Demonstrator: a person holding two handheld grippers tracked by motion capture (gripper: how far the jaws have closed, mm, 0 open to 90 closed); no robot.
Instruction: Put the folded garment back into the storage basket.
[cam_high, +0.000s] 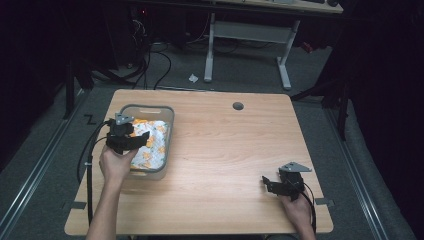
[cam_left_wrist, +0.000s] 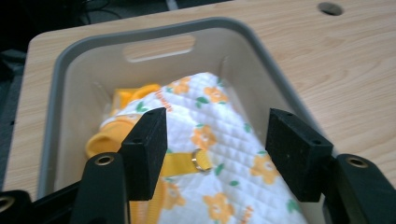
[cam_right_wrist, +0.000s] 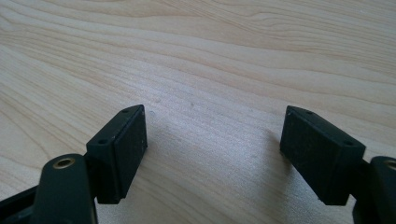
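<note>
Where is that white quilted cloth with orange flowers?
In the high view, the white quilted flower-print cloth lies inside the grey plastic basket at the table's left, under the left hand-held gripper.

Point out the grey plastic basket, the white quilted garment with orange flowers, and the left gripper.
Grey plastic basket (cam_left_wrist: 159, 46): left gripper view, far wall by the handle slot.
White quilted garment with orange flowers (cam_left_wrist: 219, 140): left gripper view, quilted middle.
Left gripper (cam_left_wrist: 215, 154): left gripper view, midway between its jaws.

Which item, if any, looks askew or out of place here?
Nothing stands out. The quilted floral garment lies bunched inside the grey bin, under the open left gripper; the right gripper is open above the table.
</note>
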